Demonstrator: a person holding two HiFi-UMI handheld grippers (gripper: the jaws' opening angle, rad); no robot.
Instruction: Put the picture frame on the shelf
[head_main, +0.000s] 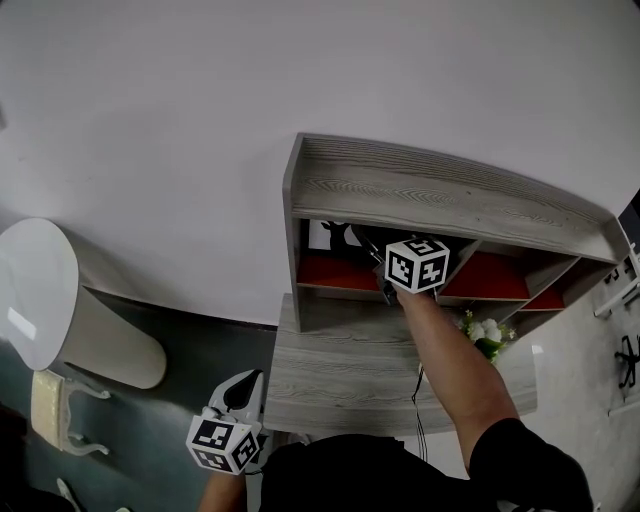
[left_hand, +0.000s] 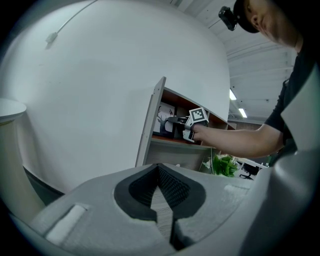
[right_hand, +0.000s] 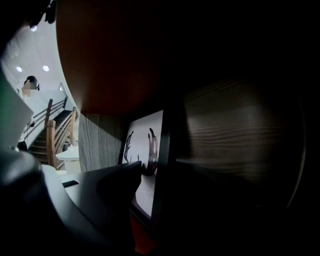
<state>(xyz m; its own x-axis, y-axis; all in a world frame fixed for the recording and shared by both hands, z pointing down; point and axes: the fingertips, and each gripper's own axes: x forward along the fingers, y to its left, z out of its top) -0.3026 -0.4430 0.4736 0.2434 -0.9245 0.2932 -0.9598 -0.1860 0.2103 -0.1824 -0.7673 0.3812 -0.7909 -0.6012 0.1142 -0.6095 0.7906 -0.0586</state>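
Counted: one picture frame (head_main: 330, 236), one shelf (head_main: 420, 185), one desk (head_main: 340, 370), one flower bunch (head_main: 487, 335), two tongs, i.e. left tongs (head_main: 245, 385) and right tongs (head_main: 368, 243).

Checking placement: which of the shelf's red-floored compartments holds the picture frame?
The leftmost compartment: the picture frame stands there, while the others show none.

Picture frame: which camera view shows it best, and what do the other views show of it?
The right gripper view: the picture frame fills the middle, close up, its dark branching print and black edge clear. The head view shows it small, in the shelf's left compartment. The left gripper view shows it tiny and distant.
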